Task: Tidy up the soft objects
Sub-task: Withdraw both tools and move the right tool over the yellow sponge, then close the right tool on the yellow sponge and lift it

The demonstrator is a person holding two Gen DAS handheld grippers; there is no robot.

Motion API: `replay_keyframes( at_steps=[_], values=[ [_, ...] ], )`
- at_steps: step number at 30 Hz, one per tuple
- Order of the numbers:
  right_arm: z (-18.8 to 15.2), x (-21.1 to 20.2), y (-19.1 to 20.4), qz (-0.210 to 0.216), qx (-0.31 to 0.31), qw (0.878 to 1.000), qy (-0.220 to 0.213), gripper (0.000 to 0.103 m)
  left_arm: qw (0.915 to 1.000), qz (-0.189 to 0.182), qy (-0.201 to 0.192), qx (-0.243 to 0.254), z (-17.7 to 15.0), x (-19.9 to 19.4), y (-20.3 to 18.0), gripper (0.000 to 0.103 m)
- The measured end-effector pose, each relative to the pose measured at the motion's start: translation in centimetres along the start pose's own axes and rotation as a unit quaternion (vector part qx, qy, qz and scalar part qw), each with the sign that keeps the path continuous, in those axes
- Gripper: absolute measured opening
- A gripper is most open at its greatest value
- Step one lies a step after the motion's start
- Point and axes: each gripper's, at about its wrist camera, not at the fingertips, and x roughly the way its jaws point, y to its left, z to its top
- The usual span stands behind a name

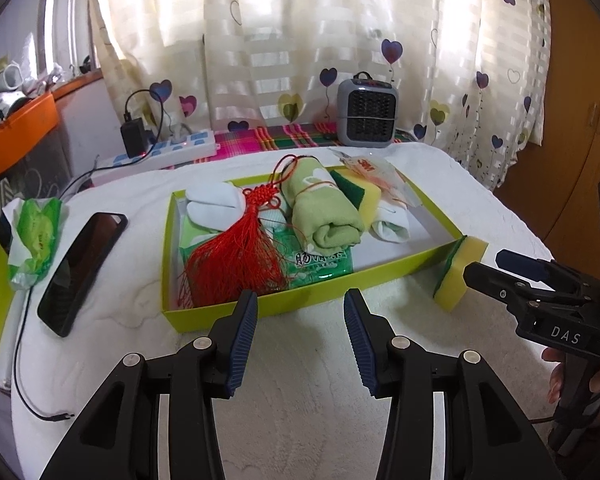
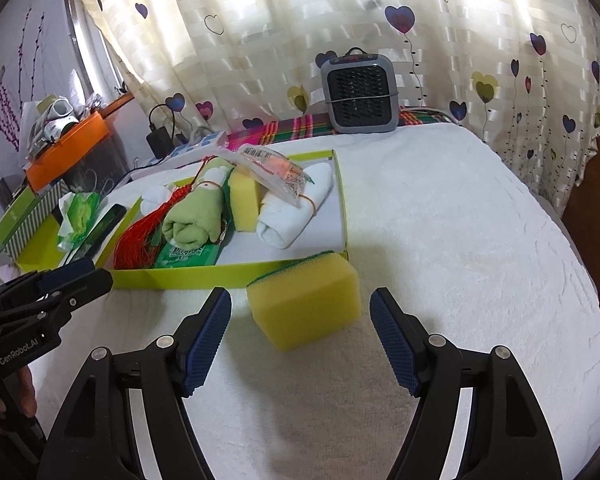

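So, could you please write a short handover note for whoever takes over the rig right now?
Left gripper: open, empty, hovering before the near wall of the green box.
Right gripper: open wide, nothing held; the loose yellow sponge lies just ahead of its fingers, on the white cover, against the box's near outside corner.
Done: in the box are the red tassel, green rolled towel, a second sponge, white rolled cloth, white socks and a wipes pack.
Left: the loose sponge probably goes in the box; possibly the tissue pack beside the phone too.
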Motion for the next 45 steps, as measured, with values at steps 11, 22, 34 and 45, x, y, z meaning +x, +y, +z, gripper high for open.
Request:
replay_keyframes(
  at_steps=[11, 22, 34, 45],
  values=[
    [-0.3, 0.4, 0.4, -0.010, 0.000, 1.000, 0.004, 0.073, 1.0000, 0.002, 0.003, 0.006, -0.4, 0.3, -0.4, 0.044],
    [-0.3, 2.4, 0.5, -0.041, 0.009, 0.999, 0.019, 0.073, 0.9998, -0.008, 0.014, 0.007, -0.8, 1.0, -0.6, 0.044],
    [-0.4, 3.6, 0.4, -0.060, 0.009, 0.997, 0.038, 0.073, 0.9996, -0.015, 0.021, 0.005, -1.0, 1.6, -0.4, 0.044],
    [-0.4, 3.1, -0.1, -0.049, 0.020, 0.998, 0.023, 0.062, 0.9996, -0.015, 0.023, 0.004, -1.1, 1.8, -0.4, 0.044]
  ],
)
